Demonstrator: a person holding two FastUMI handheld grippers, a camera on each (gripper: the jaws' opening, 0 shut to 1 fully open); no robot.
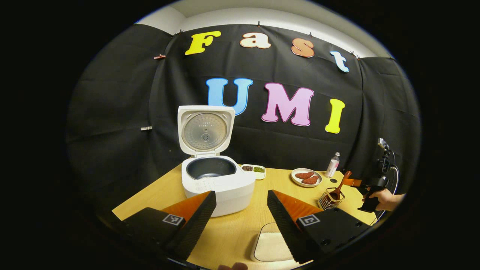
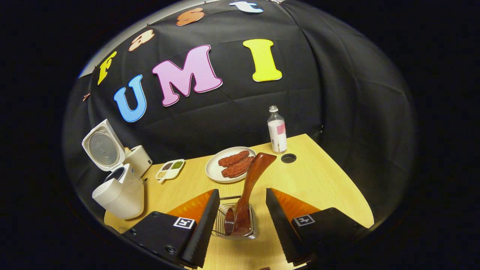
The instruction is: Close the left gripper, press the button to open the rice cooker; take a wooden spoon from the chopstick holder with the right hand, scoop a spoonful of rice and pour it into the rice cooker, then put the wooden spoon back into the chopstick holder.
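Already the rice cooker (image 1: 217,183) stands with its lid (image 1: 205,130) up, the dark inner pot bare, at about 11 o'clock from the left gripper (image 1: 240,212), whose fingers are spread wide with nothing between them. Just below that gripper, at 6 o'clock, a white dish of rice (image 1: 270,245) lies on the wooden table (image 1: 232,232). Off at 3 o'clock a hand (image 1: 386,198) holds the right gripper (image 1: 352,182) near the wire chopstick holder (image 1: 330,199). From the right gripper view, that gripper (image 2: 240,215) is wide open around the holder (image 2: 234,221), not touching the wooden spoon (image 2: 249,191), which leans bowl-down inside it. At 12 o'clock beyond sit a plate of red food (image 2: 230,167) and a bottle (image 2: 276,131); a small divided dish (image 2: 169,168) lies at 10 o'clock.
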